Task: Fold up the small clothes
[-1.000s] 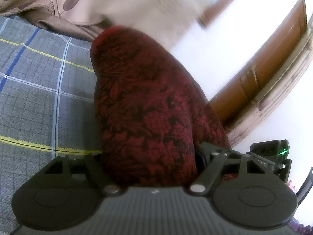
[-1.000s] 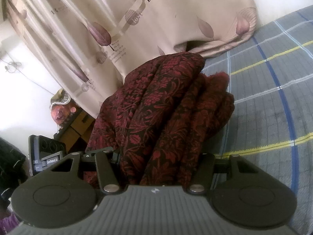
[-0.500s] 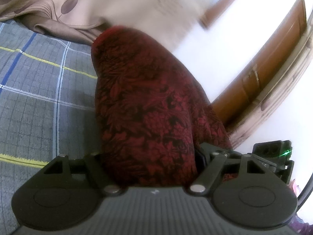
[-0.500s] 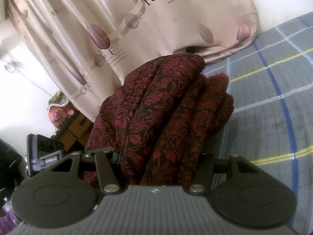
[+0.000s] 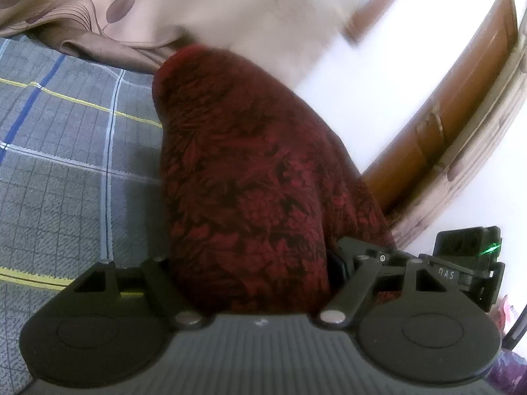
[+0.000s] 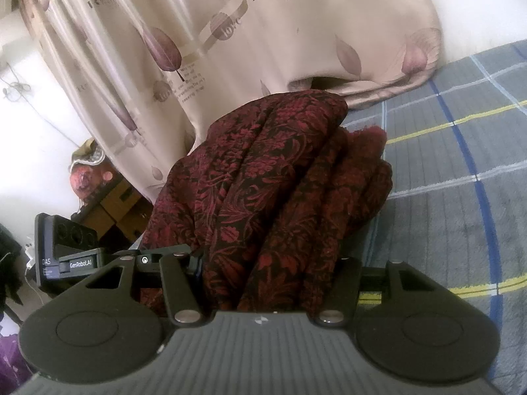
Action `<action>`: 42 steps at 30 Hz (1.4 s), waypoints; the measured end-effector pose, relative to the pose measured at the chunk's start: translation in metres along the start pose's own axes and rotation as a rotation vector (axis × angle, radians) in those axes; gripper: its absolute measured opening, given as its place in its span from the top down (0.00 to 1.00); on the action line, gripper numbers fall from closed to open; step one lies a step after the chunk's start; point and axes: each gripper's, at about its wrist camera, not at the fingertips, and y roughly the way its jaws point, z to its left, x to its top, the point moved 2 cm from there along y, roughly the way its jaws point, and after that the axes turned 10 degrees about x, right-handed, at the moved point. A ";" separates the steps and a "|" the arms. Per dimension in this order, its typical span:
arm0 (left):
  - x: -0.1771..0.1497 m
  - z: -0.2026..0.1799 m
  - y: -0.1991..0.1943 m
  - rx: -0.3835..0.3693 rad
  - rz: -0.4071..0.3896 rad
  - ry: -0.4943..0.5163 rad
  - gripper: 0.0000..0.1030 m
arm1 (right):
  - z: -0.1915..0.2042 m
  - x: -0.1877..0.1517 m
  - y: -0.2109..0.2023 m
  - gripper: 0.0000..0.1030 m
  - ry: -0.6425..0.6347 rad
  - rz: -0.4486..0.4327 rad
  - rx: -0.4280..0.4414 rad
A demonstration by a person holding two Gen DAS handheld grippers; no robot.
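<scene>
A dark red garment with a black floral pattern point(image 5: 250, 181) hangs bunched between my two grippers, its far end resting on the grey plaid bedspread point(image 5: 66, 151). My left gripper point(image 5: 257, 283) is shut on one end of it; cloth hides the fingertips. In the right wrist view the same garment point(image 6: 273, 197) falls in several folds, and my right gripper point(image 6: 263, 279) is shut on its other end. Each gripper appears beside the other in the opposite view, close together.
A beige curtain with leaf prints and lettering point(image 6: 263, 33) drapes onto the bedspread point(image 6: 461, 181) behind the garment. A wooden door point(image 5: 444, 125) and white wall lie to the right in the left wrist view. Boxes and clutter point(image 6: 98, 191) stand off the bed.
Both grippers, still holding the garment, have moved forward toward the curtain over the bedspread; the plaid lines slide back toward the cameras. The grip is unchanged.
</scene>
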 end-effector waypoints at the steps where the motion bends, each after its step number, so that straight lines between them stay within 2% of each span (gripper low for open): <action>1: -0.001 0.000 0.001 0.005 0.000 0.006 0.25 | -0.001 0.000 0.001 0.42 0.004 0.002 -0.001; 11: -0.009 -0.005 0.004 0.057 -0.036 0.036 0.20 | -0.011 -0.008 0.006 0.40 -0.012 0.023 -0.022; 15: -0.014 -0.006 0.001 0.082 -0.063 0.038 0.17 | -0.012 -0.013 0.005 0.36 -0.035 0.016 -0.041; 21: -0.019 -0.009 -0.008 0.167 -0.114 0.050 0.05 | -0.008 -0.017 0.006 0.26 -0.082 0.005 -0.091; 24: -0.019 -0.017 -0.017 0.214 -0.154 0.075 0.05 | -0.007 -0.017 0.003 0.25 -0.085 -0.002 -0.084; 28: -0.020 -0.031 -0.035 0.332 -0.217 0.126 0.05 | 0.004 -0.019 -0.010 0.25 -0.125 -0.057 -0.111; 30: -0.022 -0.041 -0.042 0.415 -0.244 0.165 0.05 | 0.018 -0.023 -0.020 0.24 -0.188 -0.098 -0.161; 32: -0.023 -0.051 -0.045 0.497 -0.251 0.197 0.05 | 0.039 -0.029 -0.035 0.23 -0.266 -0.175 -0.224; 34: -0.023 -0.059 -0.050 0.533 -0.265 0.204 0.05 | 0.059 -0.034 -0.052 0.15 -0.315 -0.255 -0.259; 35: -0.024 -0.064 -0.053 0.547 -0.280 0.201 0.05 | 0.071 -0.037 -0.061 0.05 -0.337 -0.295 -0.285; 36: -0.026 -0.068 -0.056 0.566 -0.297 0.201 0.05 | 0.081 -0.041 -0.069 0.00 -0.358 -0.329 -0.310; 42: -0.034 -0.097 -0.073 0.672 -0.378 0.253 0.03 | 0.114 -0.065 -0.088 0.00 -0.412 -0.364 -0.399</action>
